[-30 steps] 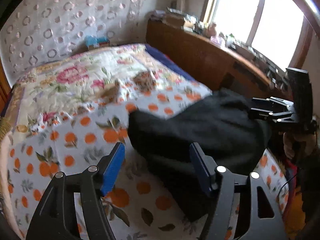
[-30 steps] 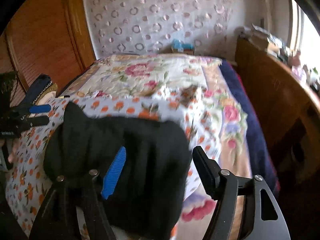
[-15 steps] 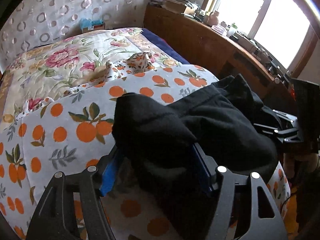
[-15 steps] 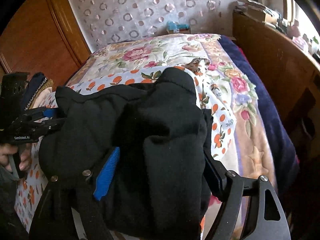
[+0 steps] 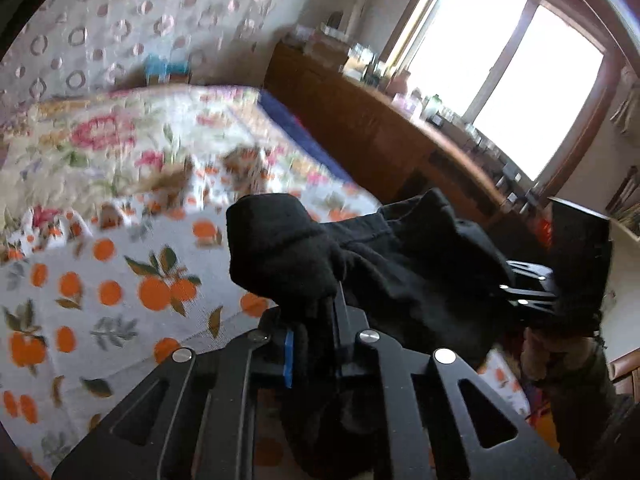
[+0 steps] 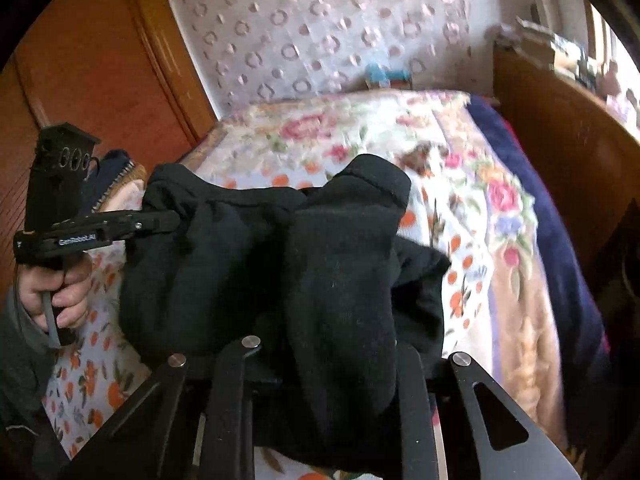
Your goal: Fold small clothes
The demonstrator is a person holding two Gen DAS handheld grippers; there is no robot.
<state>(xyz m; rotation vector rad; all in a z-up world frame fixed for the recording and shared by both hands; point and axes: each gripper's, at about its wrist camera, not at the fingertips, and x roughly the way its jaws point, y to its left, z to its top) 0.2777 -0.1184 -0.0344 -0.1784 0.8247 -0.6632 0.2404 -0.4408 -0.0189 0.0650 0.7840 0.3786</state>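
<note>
A black fleece garment (image 5: 280,248) hangs bunched between my two grippers above the bed. In the left wrist view my left gripper (image 5: 316,312) has its blue pads nearly together, still closing, with a fold of the fabric pinched between them. My right gripper (image 5: 508,288) bites into the garment's far right end. In the right wrist view the black garment (image 6: 340,260) drapes over my right gripper (image 6: 340,328) and hides its fingers, which are closing with cloth between them. My left gripper (image 6: 172,218), held by a hand (image 6: 60,300), grips the other end at left.
Under the garment lies an orange-print sheet (image 5: 100,280) over a floral quilt (image 6: 500,200). A cluttered wooden shelf unit (image 5: 380,128) runs along the right below a bright window (image 5: 500,80). A wooden wardrobe door (image 6: 100,80) and a stack of clothes (image 6: 120,168) are on the left.
Both grippers went from wide open around the flat-lying garment to closed on it. The garment is now gathered and lifted off the sheet.
</note>
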